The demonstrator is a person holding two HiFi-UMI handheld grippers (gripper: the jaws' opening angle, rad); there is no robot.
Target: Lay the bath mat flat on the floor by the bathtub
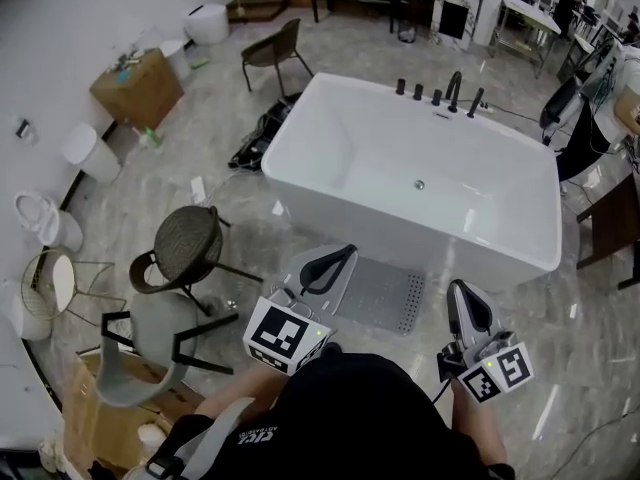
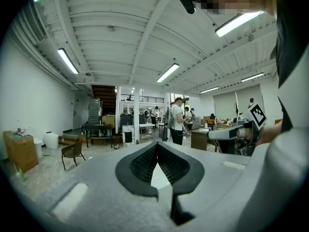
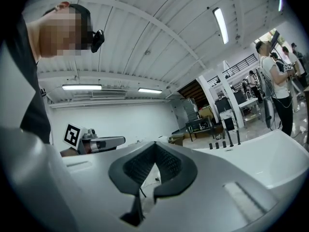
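The grey perforated bath mat [image 1: 385, 296] lies flat on the floor against the near side of the white bathtub [image 1: 330, 223]. My left gripper [image 1: 345, 253] is held up in front of the mat's left part, jaws shut with nothing between them. My right gripper [image 1: 462, 290] is held to the right of the mat, also shut and empty. The left gripper view looks level across the room, with the left gripper [image 2: 157, 146] shut and the right gripper [image 2: 231, 132] beside it. In the right gripper view the right gripper [image 3: 155, 146] is shut, with the tub's rim [image 3: 270, 144] behind it.
A round dark chair [image 1: 187, 243] and a grey chair [image 1: 150, 343] stand left of me. A brown chair [image 1: 275, 48], a wooden cabinet [image 1: 138, 88] and a toilet [image 1: 45, 218] lie further left. Black taps [image 1: 440, 93] line the tub's far rim. People [image 2: 177, 120] stand far off.
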